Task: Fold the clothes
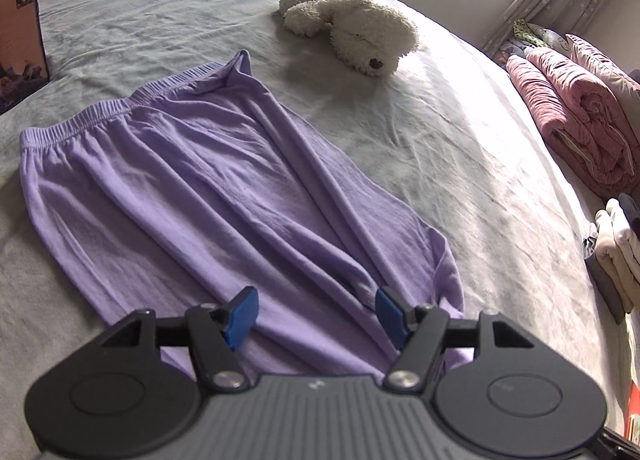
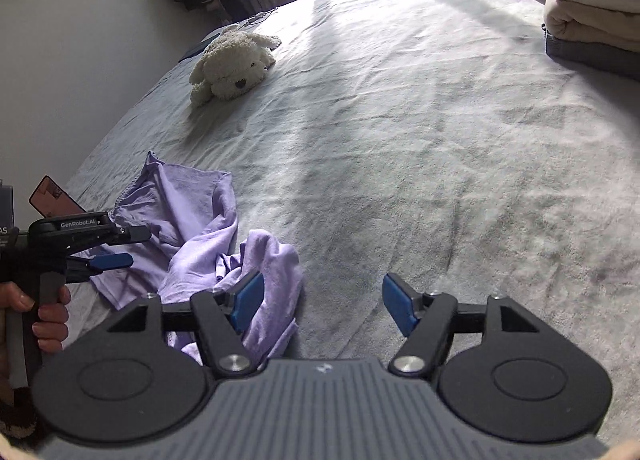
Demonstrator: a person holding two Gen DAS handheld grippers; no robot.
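A pair of lilac cotton trousers with an elastic waistband (image 1: 192, 188) lies on the bed covered in pale grey-white sheet (image 1: 460, 148), stretching in the left wrist view from the waistband at ten o'clock down to the legs at six o'clock, long folds running along its length. The left hand-held gripper (image 1: 316, 312) hovers over the leg end with its blue-padded jaws spread wide and nothing between them. In the right wrist view the same garment appears bunched and rumpled at eight o'clock, and the right hand-held gripper (image 2: 323, 302) is likewise wide apart and empty, its left blue pad (image 2: 248, 300) in front of the crumpled fabric, its right pad over bare sheet. The left tool shows there at nine o'clock, held by a hand with painted nails (image 2: 48, 312). A cream fluffy plush dog (image 1: 352, 28) lies on the sheet at twelve o'clock, well apart from the trousers. A rolled pink quilt (image 1: 580, 112) sits at three o'clock by the bed's edge, and a stack of folded cream and white clothes (image 2: 592, 4) rests at two o'clock in the right wrist view.
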